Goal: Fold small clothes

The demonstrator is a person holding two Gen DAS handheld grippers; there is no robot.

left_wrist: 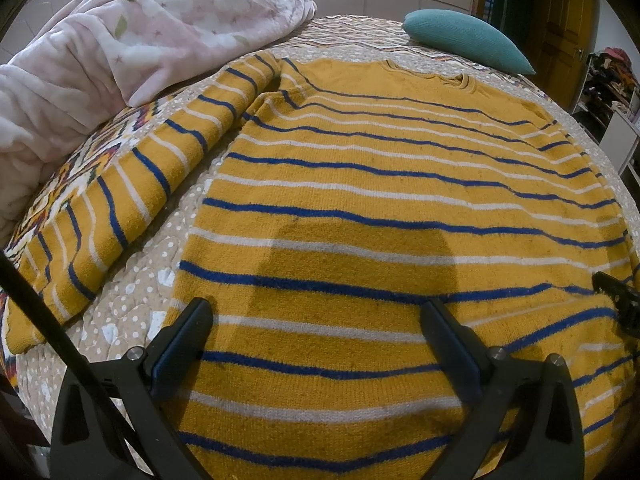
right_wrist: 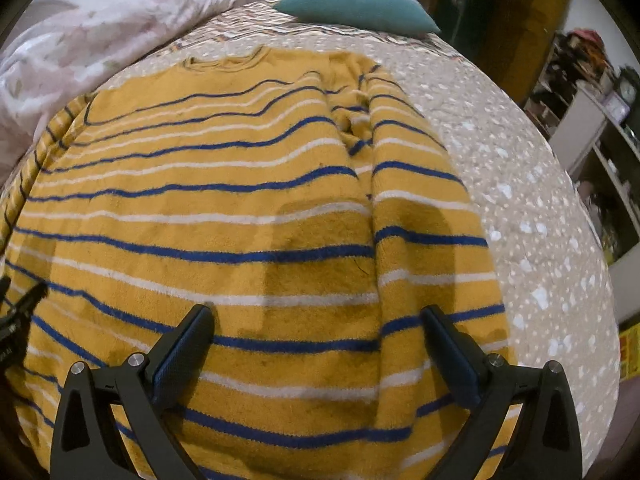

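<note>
Grippers (left_wrist: 320,312) (right_wrist: 320,320) splayed, seemingly above sweater (left_wrist: 380,208).

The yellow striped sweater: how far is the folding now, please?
Done: the sweater lies flat on the bed, neckline away from the cameras. The right sleeve lies along the body; the left sleeve is spread out. In hand: nothing; the left gripper and right gripper are open above the hem. Left: all the folds.

Right tool (right_wrist: 318,322) hovers, fingers spread, over striped sweater (right_wrist: 240,208).
</note>
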